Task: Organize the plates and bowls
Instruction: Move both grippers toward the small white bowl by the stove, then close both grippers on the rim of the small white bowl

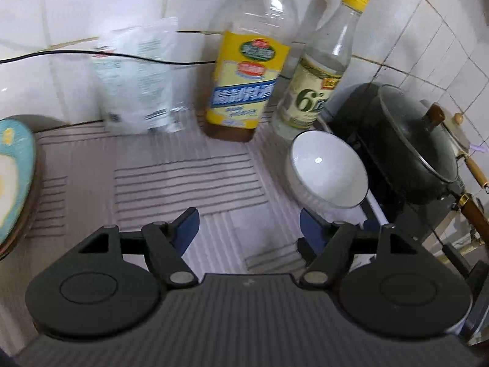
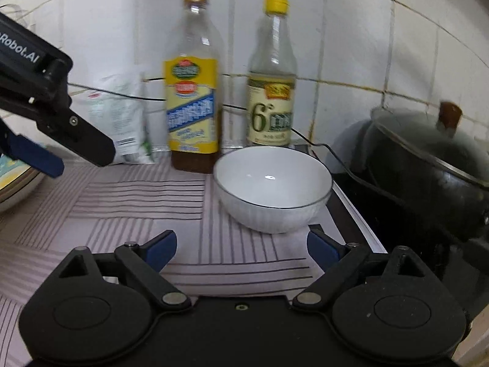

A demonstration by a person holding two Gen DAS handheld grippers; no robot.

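1. On a striped counter mat (image 2: 146, 195), a white bowl (image 2: 273, 188) is left standing alone beside a black lidded pot (image 2: 428, 177).
2. Stacked plates (image 1: 13, 177) are seen at far left, well apart.
3. Both the left gripper (image 1: 249, 229) and right gripper (image 2: 241, 247) are held spread, grasping nothing.
4. The bowl is judged not yet put away.

We hold our left gripper (image 1: 248, 224) level and low, its blue-tipped fingers (image 1: 187, 224) spread wide with nothing between. Our right gripper (image 2: 241, 246) sits alongside, jaws likewise parted and gripping nothing.
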